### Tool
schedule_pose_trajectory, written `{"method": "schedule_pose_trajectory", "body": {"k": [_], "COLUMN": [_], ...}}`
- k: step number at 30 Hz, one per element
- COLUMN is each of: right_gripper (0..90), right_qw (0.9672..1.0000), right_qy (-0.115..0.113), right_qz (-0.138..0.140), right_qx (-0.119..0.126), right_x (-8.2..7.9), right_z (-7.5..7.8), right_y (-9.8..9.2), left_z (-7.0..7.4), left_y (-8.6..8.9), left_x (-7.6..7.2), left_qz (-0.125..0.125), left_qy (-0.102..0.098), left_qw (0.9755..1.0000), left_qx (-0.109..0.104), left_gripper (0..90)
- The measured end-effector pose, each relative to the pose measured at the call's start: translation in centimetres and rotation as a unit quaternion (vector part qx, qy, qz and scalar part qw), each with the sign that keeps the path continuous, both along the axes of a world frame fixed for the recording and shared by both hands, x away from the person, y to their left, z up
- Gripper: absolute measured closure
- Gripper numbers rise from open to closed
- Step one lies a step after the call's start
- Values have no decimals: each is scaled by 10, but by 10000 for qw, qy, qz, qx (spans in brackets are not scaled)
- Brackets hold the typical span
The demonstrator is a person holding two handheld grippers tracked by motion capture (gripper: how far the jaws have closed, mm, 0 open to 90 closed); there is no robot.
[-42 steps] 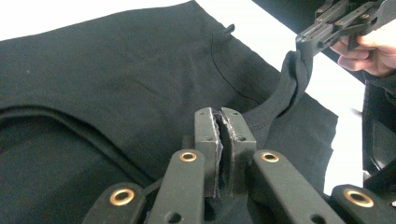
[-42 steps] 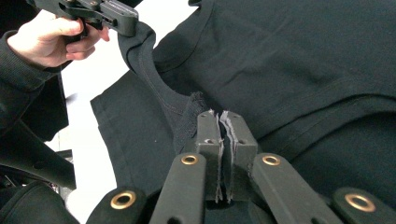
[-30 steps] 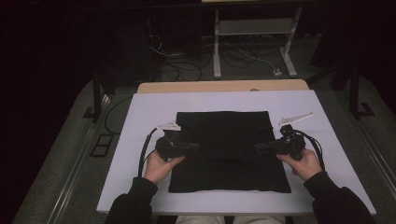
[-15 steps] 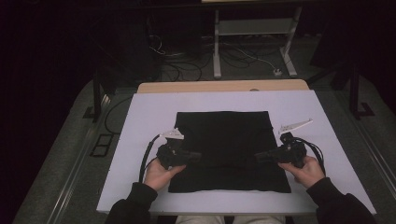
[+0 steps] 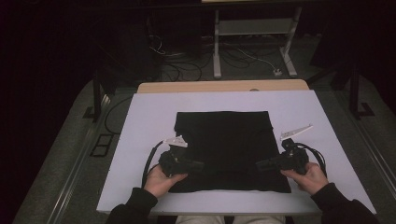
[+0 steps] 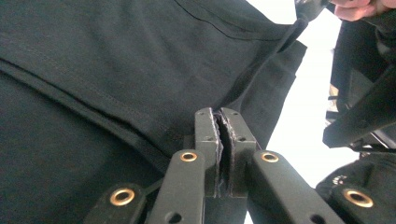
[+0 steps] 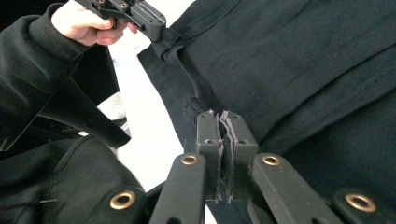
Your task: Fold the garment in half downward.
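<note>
Cloth (image 5: 224, 144) fold — my left gripper (image 5: 198, 165) and right gripper (image 5: 260, 165) each clamp a near edge; I should lift both evenly, keeping the fabric taut.

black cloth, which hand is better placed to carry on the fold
Neither alone. The left hand-held gripper and the right hand-held gripper are each shut on the black cloth, at opposite sides of its near part, so both look equally placed to move together.

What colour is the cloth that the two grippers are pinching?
Black all over, no pattern. The cloth shows best in the high view, against the white table.
</note>
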State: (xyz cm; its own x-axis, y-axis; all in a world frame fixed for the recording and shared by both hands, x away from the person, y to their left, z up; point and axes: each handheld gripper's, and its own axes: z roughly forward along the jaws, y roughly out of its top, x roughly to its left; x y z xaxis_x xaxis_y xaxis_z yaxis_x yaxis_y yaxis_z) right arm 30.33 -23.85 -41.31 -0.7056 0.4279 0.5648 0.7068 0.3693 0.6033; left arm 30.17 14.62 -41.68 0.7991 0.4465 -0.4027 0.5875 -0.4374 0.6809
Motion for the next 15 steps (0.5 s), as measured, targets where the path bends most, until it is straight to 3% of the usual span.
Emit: {"method": "schedule_pose_trajectory", "body": {"k": [15], "right_gripper": [848], "right_qw": [9998], "right_qy": [101], "right_qz": [169], "right_qx": [-62], "right_x": [-16], "right_z": [-4], "right_y": [2], "left_z": [-2], "left_y": [5], "left_x": [-11], "left_qz": [-120], "left_qy": [106], "left_qw": [9999], "left_qx": [52], "left_gripper": [851]}}
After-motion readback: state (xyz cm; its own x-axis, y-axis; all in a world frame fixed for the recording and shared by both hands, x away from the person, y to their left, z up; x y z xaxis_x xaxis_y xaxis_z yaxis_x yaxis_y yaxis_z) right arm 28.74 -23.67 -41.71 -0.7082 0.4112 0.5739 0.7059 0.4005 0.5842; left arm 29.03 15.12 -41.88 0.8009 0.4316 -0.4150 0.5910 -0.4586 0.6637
